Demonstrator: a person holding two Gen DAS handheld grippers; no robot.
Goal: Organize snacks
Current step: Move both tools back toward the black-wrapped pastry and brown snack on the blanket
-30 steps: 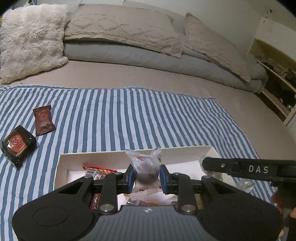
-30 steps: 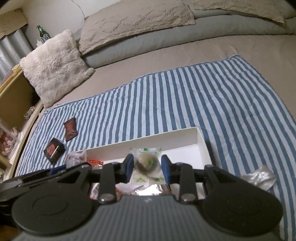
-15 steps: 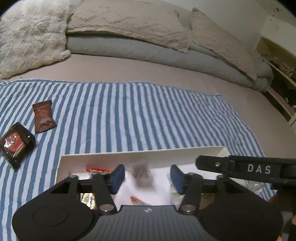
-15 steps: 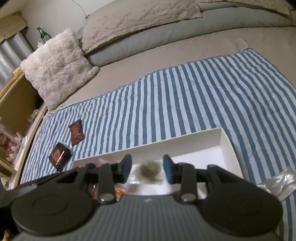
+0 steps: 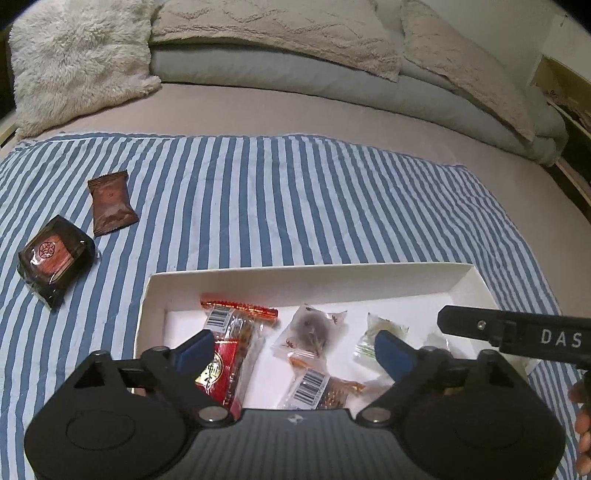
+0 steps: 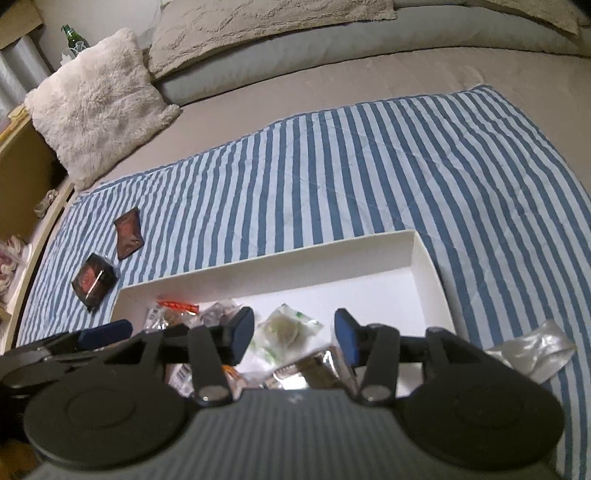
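A white box (image 5: 303, 273) lies on the striped cloth and holds several wrapped snacks. My left gripper (image 5: 293, 349) is open and empty above it; a clear-wrapped dark round snack (image 5: 312, 326) lies in the box between its fingers, next to a red packet (image 5: 231, 347). My right gripper (image 6: 294, 336) is open and empty over the box (image 6: 413, 254); a green-printed wrapped snack (image 6: 284, 328) lies below it. Two snacks lie on the cloth left of the box: a brown pouch (image 5: 110, 207) and a dark square pack (image 5: 55, 254).
The striped cloth (image 5: 258, 192) covers a bed with pillows (image 5: 273, 29) at the back. A crumpled clear wrapper (image 6: 532, 352) lies on the cloth right of the box. Shelves (image 6: 22, 173) stand at the bed's left side.
Both grippers opened and let go of their snacks, which dropped into the box. Both grippers then lifted and drew back a little.
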